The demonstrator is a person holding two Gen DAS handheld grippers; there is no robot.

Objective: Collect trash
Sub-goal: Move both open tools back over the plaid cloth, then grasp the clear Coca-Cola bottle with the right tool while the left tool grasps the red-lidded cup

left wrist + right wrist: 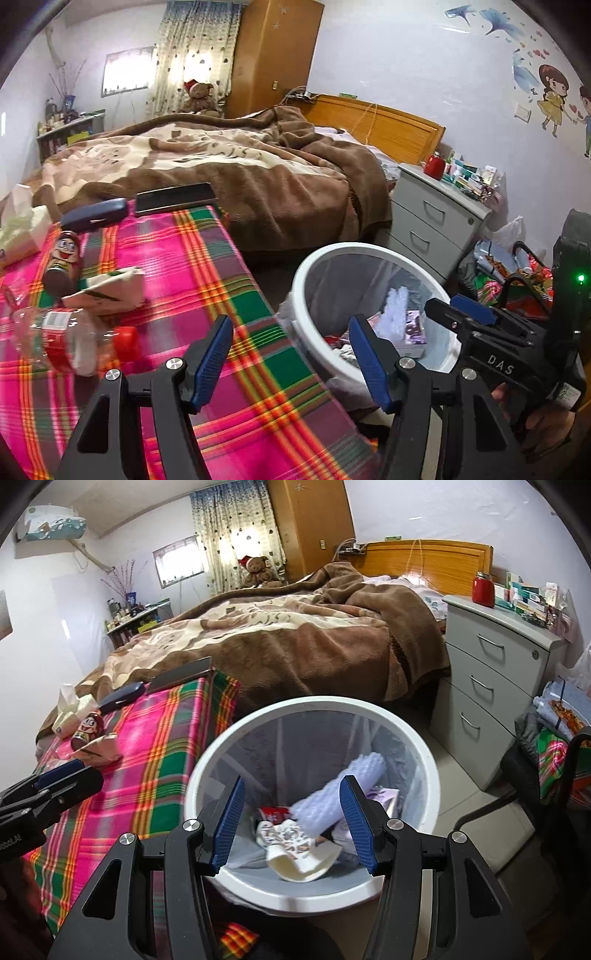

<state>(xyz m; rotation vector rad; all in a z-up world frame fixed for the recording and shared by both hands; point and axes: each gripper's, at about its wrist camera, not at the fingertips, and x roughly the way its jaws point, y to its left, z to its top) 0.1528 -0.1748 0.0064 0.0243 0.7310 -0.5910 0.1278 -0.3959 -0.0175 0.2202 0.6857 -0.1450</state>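
While one white trash bin (424,760) stands beside the plaid-covered table (229,280), two grippers hang spread and empty: the right gripper (293,821) above its crumpled wrappers (295,843), the left gripper (290,363), marked "DAS", near one plastic bottle (66,341).

bed (295,642) (brown blanket) | teddy bear (258,570) | grey drawer unit (491,672) | red jar (483,589)
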